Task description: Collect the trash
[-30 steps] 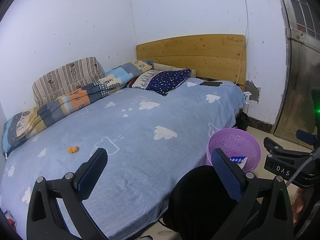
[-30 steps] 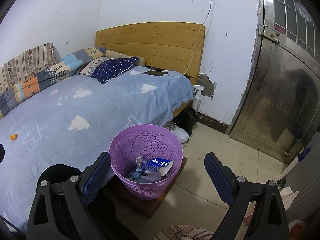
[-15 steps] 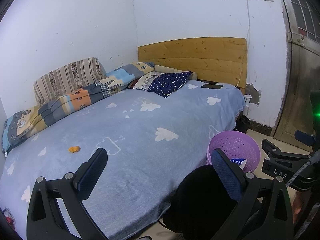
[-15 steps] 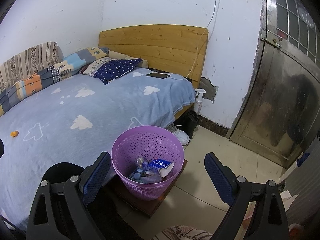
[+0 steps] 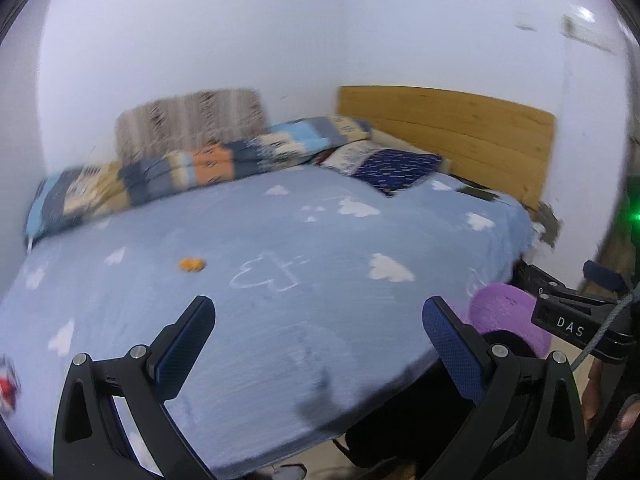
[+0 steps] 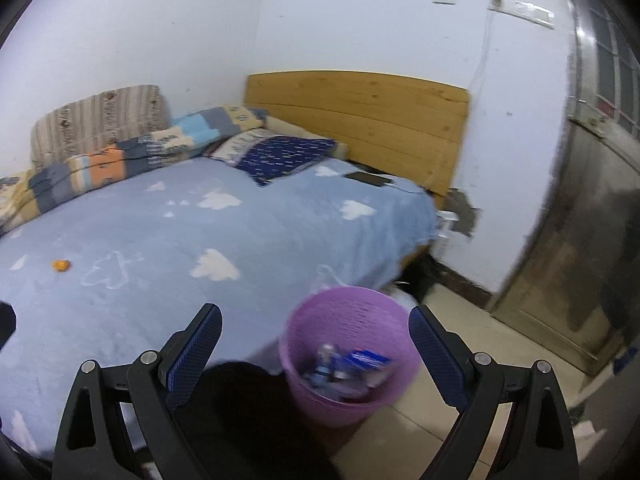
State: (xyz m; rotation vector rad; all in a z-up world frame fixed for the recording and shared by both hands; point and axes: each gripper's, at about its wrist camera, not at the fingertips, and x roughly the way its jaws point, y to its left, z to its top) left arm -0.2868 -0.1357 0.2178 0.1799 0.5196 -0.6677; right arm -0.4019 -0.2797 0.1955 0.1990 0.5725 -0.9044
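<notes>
**Orange scrap on the bed, bin on the floor**

Lying alone on the blue cloud-print blanket (image 5: 304,240), a small orange scrap (image 5: 192,265) sits toward the foot half of the bed, just beside a white outline drawing in the fabric. In the right wrist view the same scrap (image 6: 61,266) shows far left, well apart from the purple perforated bin (image 6: 348,354), which stands on the tiled floor against the bed's edge with wrappers and a blue-and-white packet inside. From the left wrist view only part of the bin's rim (image 5: 508,316) shows past the blanket's corner.

The left gripper (image 5: 318,346) hovers above the blanket's near edge, its 2 blue-padded fingers spread wide with nothing between them. The right gripper (image 6: 316,354) is likewise spread wide and empty, framing the bin.

A patchwork quilt (image 5: 192,168) and striped cushion (image 5: 188,124) line the wall; a dark starred pillow (image 5: 396,166) and a phone (image 6: 368,178) lie near the wooden headboard (image 5: 452,128). Both views are motion-blurred.
</notes>
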